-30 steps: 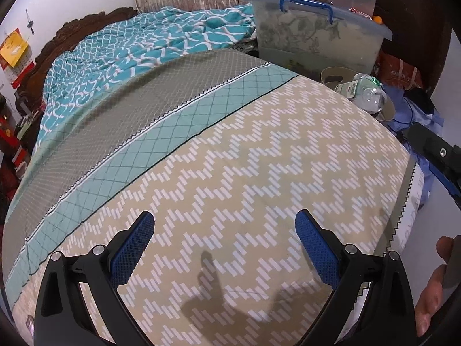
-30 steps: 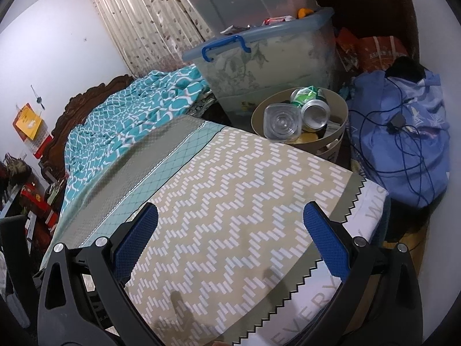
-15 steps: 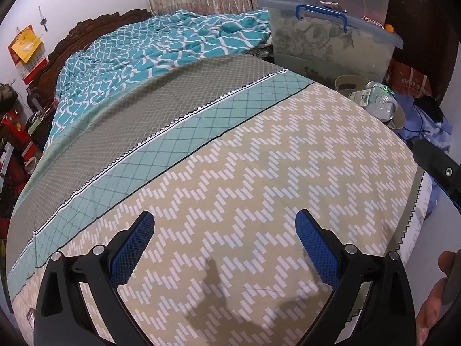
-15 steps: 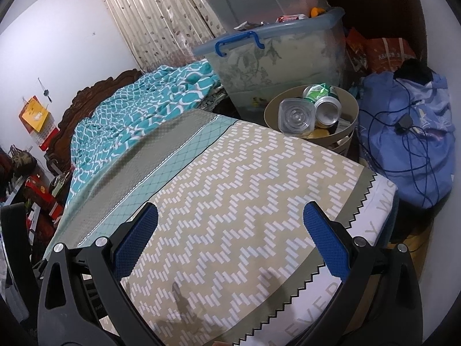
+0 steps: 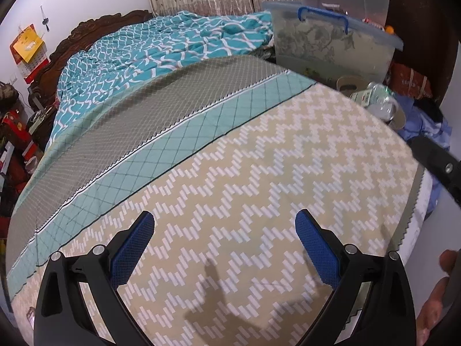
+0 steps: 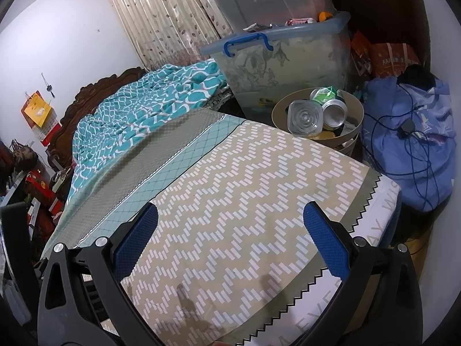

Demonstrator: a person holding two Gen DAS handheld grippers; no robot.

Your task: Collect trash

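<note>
Left gripper spread wide, empty | right gripper likewise spread, empty | trash: clear bottle and can sit in bin at our 1 o'clock | bed bare | we judge collection near done; scan before retreating.

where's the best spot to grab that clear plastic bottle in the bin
Probably around the body just behind its squarish base, coming from above. The clear bottle lies tilted in the bin with its base facing the bed, a silver can close on its right, so the upper sides look freest. Both the right hand-held gripper and the left hand-held gripper are open.
</note>
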